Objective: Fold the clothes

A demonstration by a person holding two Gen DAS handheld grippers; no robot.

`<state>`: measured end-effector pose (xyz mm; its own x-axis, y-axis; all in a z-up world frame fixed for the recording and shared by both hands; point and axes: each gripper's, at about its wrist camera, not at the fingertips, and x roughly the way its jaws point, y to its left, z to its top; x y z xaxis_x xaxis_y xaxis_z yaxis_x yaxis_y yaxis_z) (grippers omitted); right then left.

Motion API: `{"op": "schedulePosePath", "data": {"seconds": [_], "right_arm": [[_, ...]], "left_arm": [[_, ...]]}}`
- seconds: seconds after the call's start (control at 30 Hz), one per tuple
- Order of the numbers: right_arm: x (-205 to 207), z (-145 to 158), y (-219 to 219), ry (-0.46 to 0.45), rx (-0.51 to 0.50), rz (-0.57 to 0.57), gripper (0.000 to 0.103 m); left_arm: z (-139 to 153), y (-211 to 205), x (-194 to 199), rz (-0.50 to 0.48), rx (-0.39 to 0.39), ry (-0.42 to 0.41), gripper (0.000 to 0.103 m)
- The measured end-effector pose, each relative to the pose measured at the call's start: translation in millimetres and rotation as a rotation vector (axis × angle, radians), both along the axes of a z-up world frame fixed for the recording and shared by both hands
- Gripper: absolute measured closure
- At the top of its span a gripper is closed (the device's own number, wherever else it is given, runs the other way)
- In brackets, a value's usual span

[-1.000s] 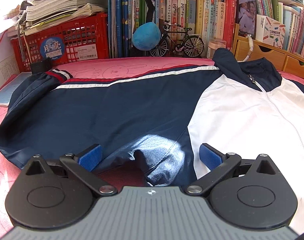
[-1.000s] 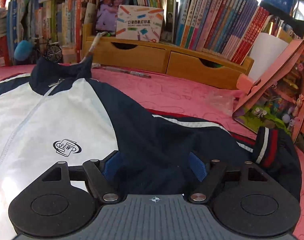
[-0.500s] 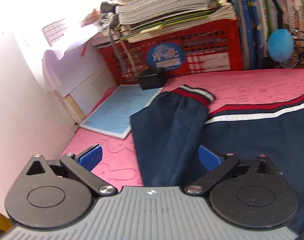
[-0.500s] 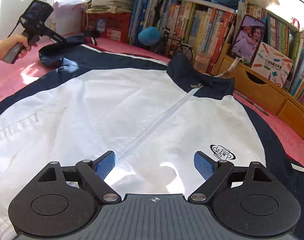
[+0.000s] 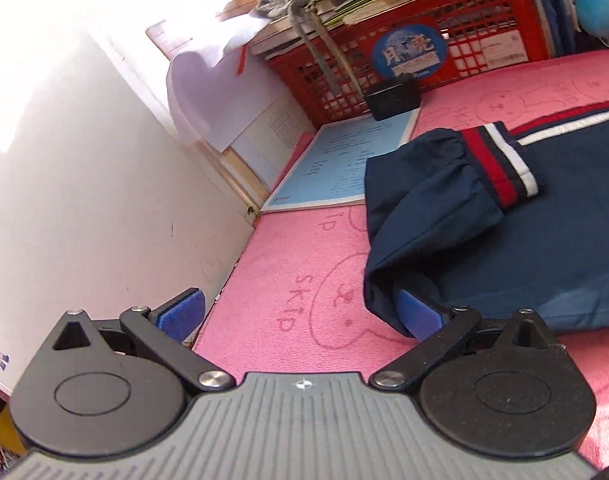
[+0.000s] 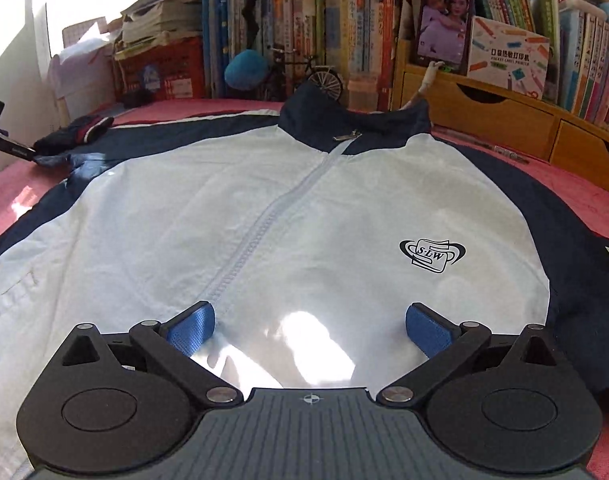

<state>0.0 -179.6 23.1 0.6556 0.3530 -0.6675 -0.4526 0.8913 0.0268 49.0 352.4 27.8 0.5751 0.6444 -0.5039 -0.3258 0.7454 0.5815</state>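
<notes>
Jacket (image 6: 304,216): white front, navy sleeves and collar; lies flat, zip up, on the pink cover (image 5: 304,264); collar toward the bookshelf (image 6: 344,20); black crest (image 6: 431,255) on the chest panel
Sleeve (image 5: 484,240): navy; folded back on itself at the jacket's left edge; cuff (image 5: 500,164) with red and white bands rests on top of the navy cloth
Left gripper (image 5: 300,316): jaws wide apart, nothing between them; low over the cover at the sleeve's fold; right pad (image 5: 418,314) touches or sits just under the fold's edge, I cannot tell which; left pad (image 5: 182,314) hangs past the cover's edge, near the white wall (image 5: 84,160)
Right gripper (image 6: 308,326): jaws wide apart, holding nothing; over the lower white front, the zip line just beside its left pad (image 6: 192,326)
Booklet (image 5: 344,164): pale blue, flat on the cover, its near corner under the sleeve
Crate (image 5: 424,52): red, behind the booklet, papers stacked on top; small black box (image 5: 392,98) in front of it
Far side: toy bicycle (image 6: 304,76) and blue plush ball (image 6: 246,70) before the books; wooden drawers (image 6: 504,120) to the right
</notes>
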Motion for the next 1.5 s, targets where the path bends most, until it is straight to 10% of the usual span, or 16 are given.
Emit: {"op": "schedulePosePath", "data": {"seconds": [0.17,0.4,0.83,1.27,1.33,1.5], "right_arm": [[0.4,0.0,1.6,-0.004,-0.001,-0.004,0.000],[0.2,0.0,1.2,-0.007,-0.003,-0.006,0.000],[0.9,0.3,1.0,-0.006,0.002,-0.012,0.000],[0.1,0.1,3.5,-0.006,0.000,-0.024,0.000],[-0.2,0.2,3.8,-0.006,0.000,-0.025,0.000],[0.3,0.3,3.4,-0.006,0.000,-0.026,0.000]], "left_arm": [[14.3,-68.8,-1.2,-0.285,-0.027,-0.065,0.000],[-29.1,-71.2,83.3,-0.131,0.119,0.048,0.000],[53.4,52.7,7.9,0.272,0.121,-0.077,0.000],[-2.2,-80.0,45.1,-0.188,0.214,0.047,0.000],[-18.3,-28.3,68.5,0.036,0.329,0.157,0.012],[43.1,41.4,43.3,0.230,0.110,-0.016,0.010]]}}
